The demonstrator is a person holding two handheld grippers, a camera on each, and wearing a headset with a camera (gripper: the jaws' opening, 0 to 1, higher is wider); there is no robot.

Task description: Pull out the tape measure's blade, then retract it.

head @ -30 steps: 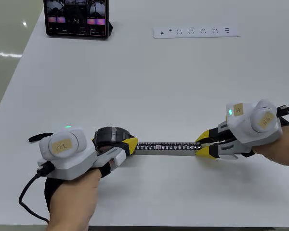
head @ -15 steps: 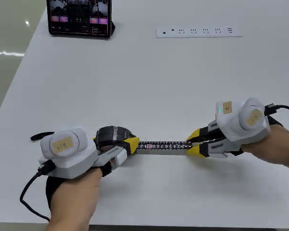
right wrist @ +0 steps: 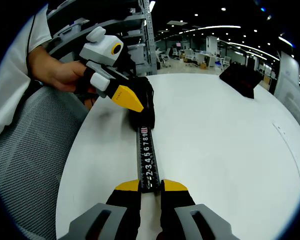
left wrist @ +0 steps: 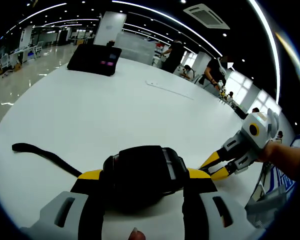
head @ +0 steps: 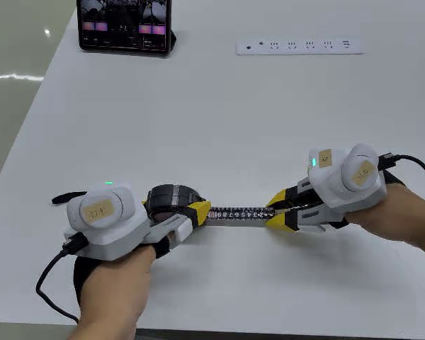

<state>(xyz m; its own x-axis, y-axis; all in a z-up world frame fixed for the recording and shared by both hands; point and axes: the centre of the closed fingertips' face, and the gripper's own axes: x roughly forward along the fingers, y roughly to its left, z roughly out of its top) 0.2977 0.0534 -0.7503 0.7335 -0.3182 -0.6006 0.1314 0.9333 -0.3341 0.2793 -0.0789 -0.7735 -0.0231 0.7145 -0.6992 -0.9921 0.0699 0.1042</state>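
Observation:
A black tape measure case [head: 171,202] lies on the white table [head: 219,127], and my left gripper [head: 193,216] is shut on it; the case [left wrist: 142,172] sits between the yellow-tipped jaws in the left gripper view. A short length of dark numbered blade [head: 239,214] runs right from the case. My right gripper [head: 278,210] is shut on the blade's end. In the right gripper view the blade [right wrist: 146,157] leads from my right gripper [right wrist: 150,186] back to the case [right wrist: 144,102] and the left gripper [right wrist: 122,95].
A dark tablet [head: 125,25] stands at the far left of the table and a white power strip [head: 297,46] lies at the far right. A black strap [left wrist: 45,155] trails left from the case. Shelving and a grey mesh chair [right wrist: 25,165] stand beside the table.
My right gripper has moved left toward the case, and the exposed blade has grown shorter. The left gripper has kept its hold on the case.

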